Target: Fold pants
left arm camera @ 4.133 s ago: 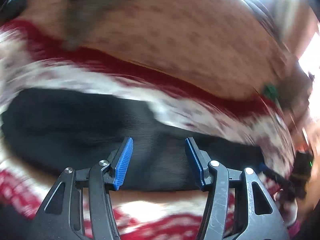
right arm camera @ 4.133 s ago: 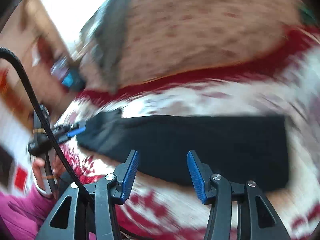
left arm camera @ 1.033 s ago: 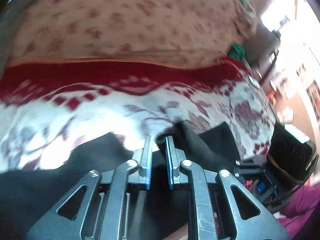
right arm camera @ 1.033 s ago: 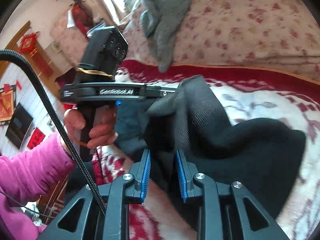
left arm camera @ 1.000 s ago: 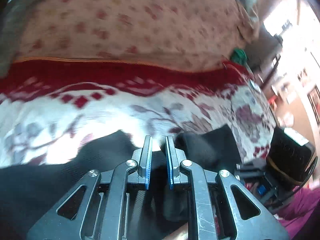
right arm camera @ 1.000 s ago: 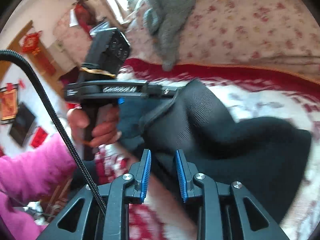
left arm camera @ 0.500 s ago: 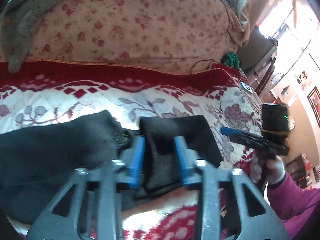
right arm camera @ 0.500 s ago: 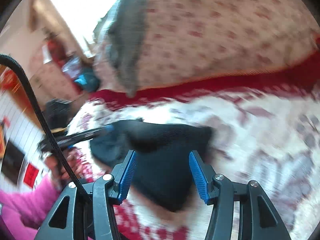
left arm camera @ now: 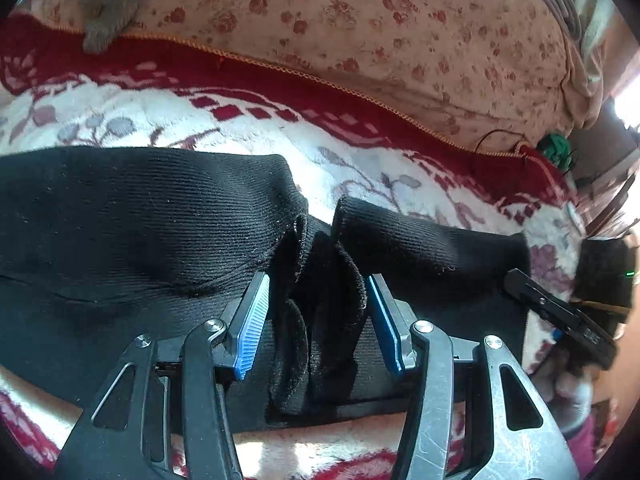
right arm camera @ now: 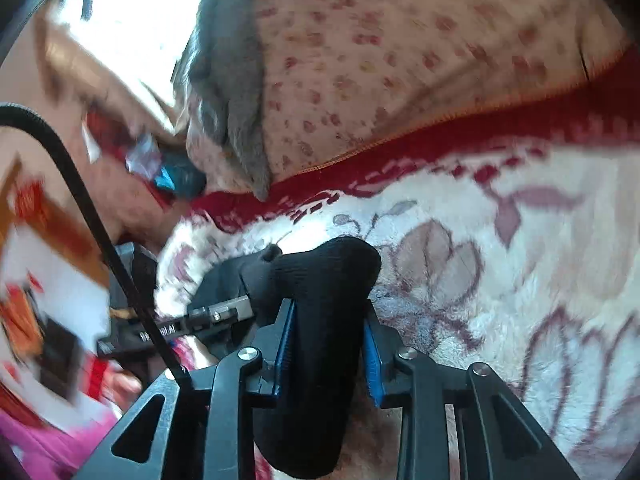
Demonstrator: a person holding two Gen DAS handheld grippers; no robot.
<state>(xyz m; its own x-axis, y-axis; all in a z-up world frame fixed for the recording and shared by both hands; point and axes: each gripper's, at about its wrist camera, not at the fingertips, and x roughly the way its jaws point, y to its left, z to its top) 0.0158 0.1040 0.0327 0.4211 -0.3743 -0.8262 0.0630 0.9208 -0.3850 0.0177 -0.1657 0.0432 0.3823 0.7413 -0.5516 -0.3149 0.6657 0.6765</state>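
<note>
The black knit pants (left arm camera: 120,232) lie folded on the red-and-white floral blanket (left arm camera: 240,128). The left gripper (left arm camera: 316,312), jaws just widened, straddles loose cloth without pressing. The right gripper (right arm camera: 326,344), jaws just narrowing, clamps a bunched fold.

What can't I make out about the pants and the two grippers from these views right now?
- Left wrist view: the black pants run off the left edge, so their full extent is unseen.
- Left wrist view: the right gripper shows only a tip; its jaws sit behind the fabric.
- Right wrist view: the left gripper ends under the cloth, and the surroundings are blurred.
- Right wrist view: the fold fills the right gripper's jaws, hiding what lies beneath.
</note>
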